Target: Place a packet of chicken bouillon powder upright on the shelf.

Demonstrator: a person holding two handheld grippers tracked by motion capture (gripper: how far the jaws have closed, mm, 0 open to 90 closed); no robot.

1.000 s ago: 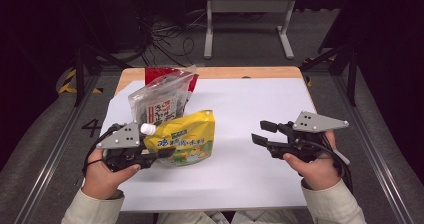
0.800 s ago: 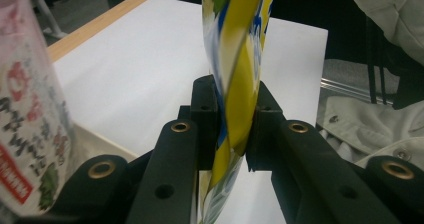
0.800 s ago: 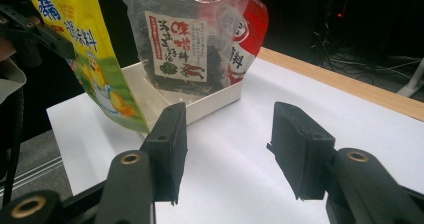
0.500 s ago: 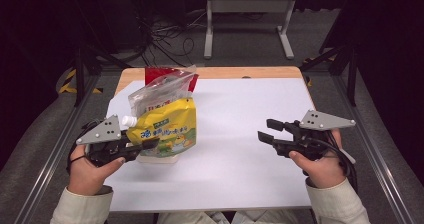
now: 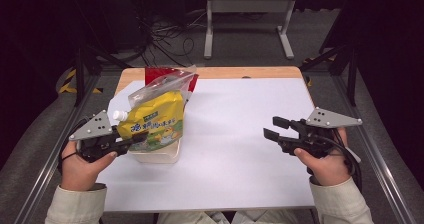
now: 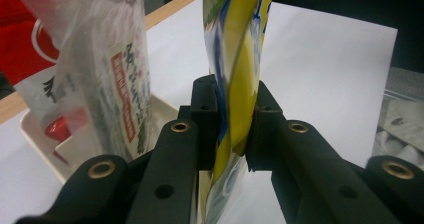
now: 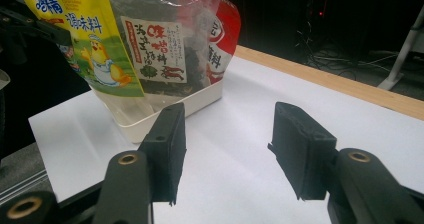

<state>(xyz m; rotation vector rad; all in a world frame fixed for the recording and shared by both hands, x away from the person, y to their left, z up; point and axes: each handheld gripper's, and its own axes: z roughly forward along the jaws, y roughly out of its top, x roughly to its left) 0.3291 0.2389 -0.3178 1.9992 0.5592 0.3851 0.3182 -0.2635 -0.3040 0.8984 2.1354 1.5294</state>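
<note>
Since a second ago the left gripper (image 5: 137,137) has carried the yellow pouch (image 5: 155,120) from the middle of the white sheet (image 5: 240,134) leftward to the cream tray (image 5: 156,155), where the pouch now stands upright in front of the clear packet (image 5: 165,86) instead of lying tilted on the sheet. The left gripper's jaws pinch the pouch's lower edge, and the left gripper view shows the yellow film squeezed flat between the two black pads (image 6: 207,109). The right gripper (image 5: 273,128) hangs over the right part of the sheet, well apart from the tray and about where it was, its jaws spread with nothing between them. The pouch hides most of the tray in the high view, so whether its bottom rests on the tray floor cannot be told; the packet's lower half is covered too, and the pouch's top is cut off in both gripper views
</note>
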